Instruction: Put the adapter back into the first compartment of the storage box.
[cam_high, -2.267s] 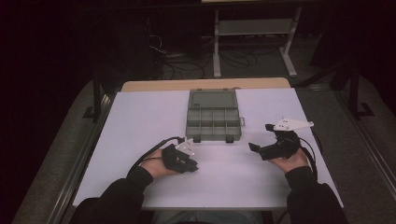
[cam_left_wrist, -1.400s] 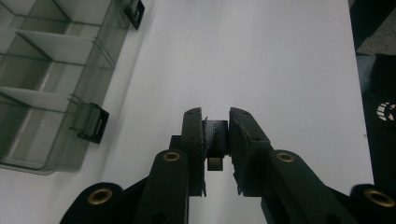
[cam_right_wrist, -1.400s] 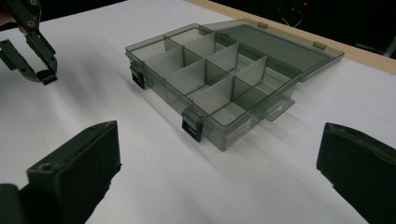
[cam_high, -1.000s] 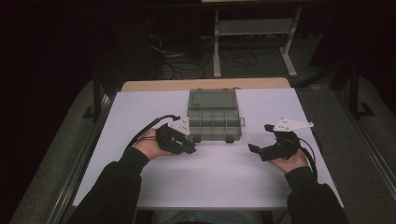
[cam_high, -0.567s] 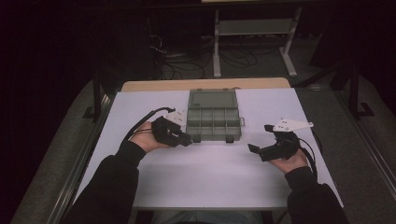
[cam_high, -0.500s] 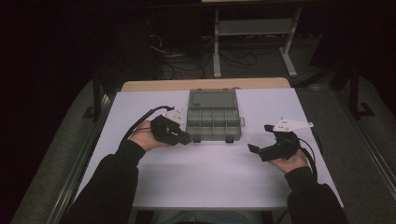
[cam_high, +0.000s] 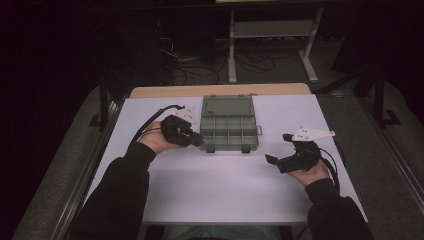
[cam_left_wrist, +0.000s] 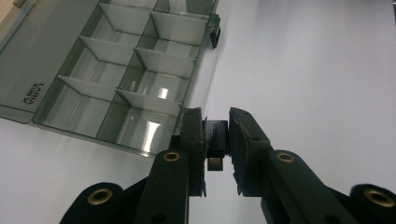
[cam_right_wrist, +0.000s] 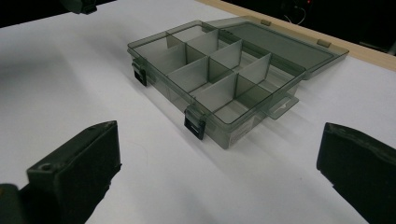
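Since earlier: left gripper (cam_high: 196, 141) moved up-left to organizer box (cam_high: 229, 124) near-left corner, clamped on small black part (cam_left_wrist: 216, 140). Right gripper (cam_high: 274, 161) unmoved, jaws wide, empty. Box w/ lid open, mid-table (cam_high: 200, 190).

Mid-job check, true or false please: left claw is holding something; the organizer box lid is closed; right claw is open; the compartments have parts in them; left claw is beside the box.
1. The left claw grips a small black part: true.
2. The organizer box has its lid closed: false, the lid lies folded back, open.
3. The right claw is open: true, with nothing between its jaws.
4. The compartments hold parts: false, those that show look empty.
5. The left claw is at the box's left side: true.
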